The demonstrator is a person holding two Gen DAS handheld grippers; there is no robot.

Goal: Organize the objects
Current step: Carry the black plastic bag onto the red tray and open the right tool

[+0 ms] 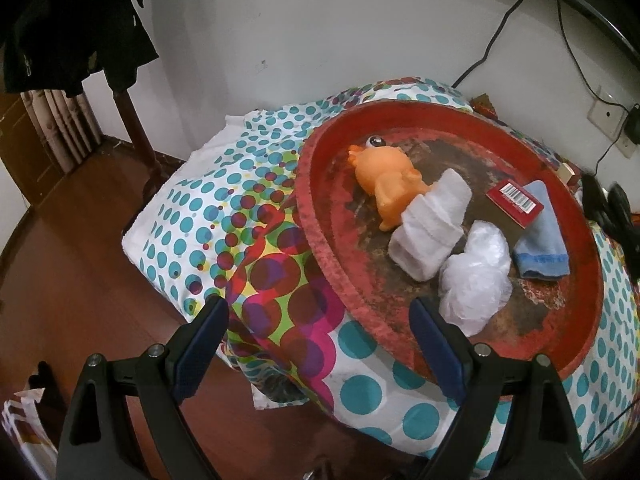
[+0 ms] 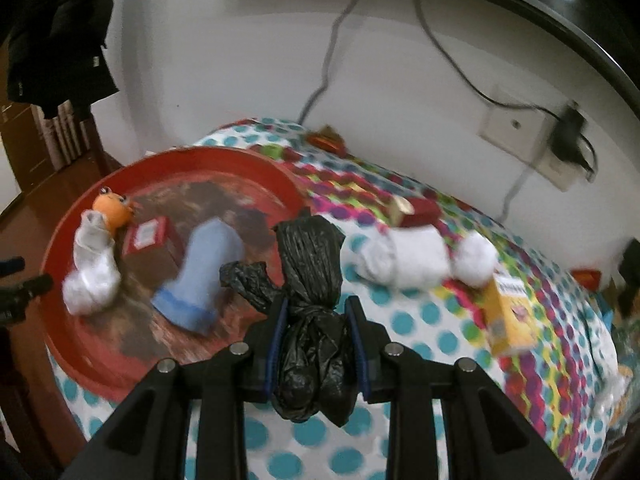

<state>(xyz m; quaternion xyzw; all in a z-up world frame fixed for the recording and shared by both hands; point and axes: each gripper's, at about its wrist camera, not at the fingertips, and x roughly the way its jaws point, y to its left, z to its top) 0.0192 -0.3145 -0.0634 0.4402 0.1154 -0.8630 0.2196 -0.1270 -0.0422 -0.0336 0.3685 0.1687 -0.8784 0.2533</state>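
Crumpled black plastic bag [image 2: 310, 304] sits clamped in the right hand-held gripper [image 2: 316, 332], lower centre, beside the round red tray [image 2: 64, 344]; left hand-held gripper [image 1: 320, 344] spread apart, holding nothing.

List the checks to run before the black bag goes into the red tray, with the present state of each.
1. Right tool shut on black bag: ok.
2. Bag hangs clear of the cloth: cannot tell.
3. Bare room in tray: ok, near its front rim.
4. Left tool open, holding nothing: ok.
5. Left tool out of the drop path: ok, it is at the tray's far side.
6. Sharp view of the tray from the right wrist: not ok, blurred.
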